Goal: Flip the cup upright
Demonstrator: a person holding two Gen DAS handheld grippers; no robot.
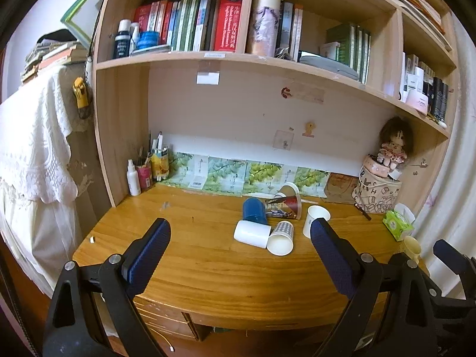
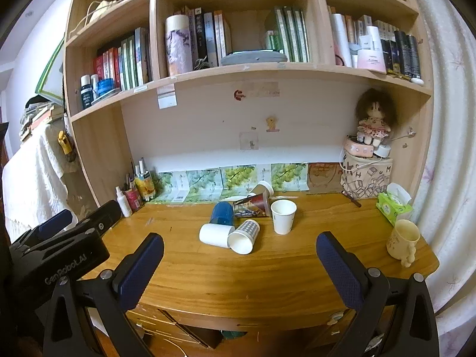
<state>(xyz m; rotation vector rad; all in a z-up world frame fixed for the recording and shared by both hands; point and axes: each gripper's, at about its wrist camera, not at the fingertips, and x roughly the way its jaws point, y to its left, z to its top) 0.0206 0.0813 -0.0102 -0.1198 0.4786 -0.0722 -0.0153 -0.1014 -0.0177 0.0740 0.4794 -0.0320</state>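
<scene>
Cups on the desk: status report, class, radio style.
Left gripper and right gripper open, empty, short of the pile. Checked cup, white cup, blue cup on their sides. One white paper cup upright.

Desk (image 2: pixel 267 282): glossy wood, drawers below
Shelves (image 2: pixel 238 71): books above
Right edge: pale curtain (image 2: pixel 446 148)

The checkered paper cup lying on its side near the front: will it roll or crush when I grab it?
The checkered paper cup looks thin and light, so a hard squeeze would probably dent it. Lying on its side, tapered, it may roll in an arc if nudged. It touches the white cup, which may shift too.
</scene>
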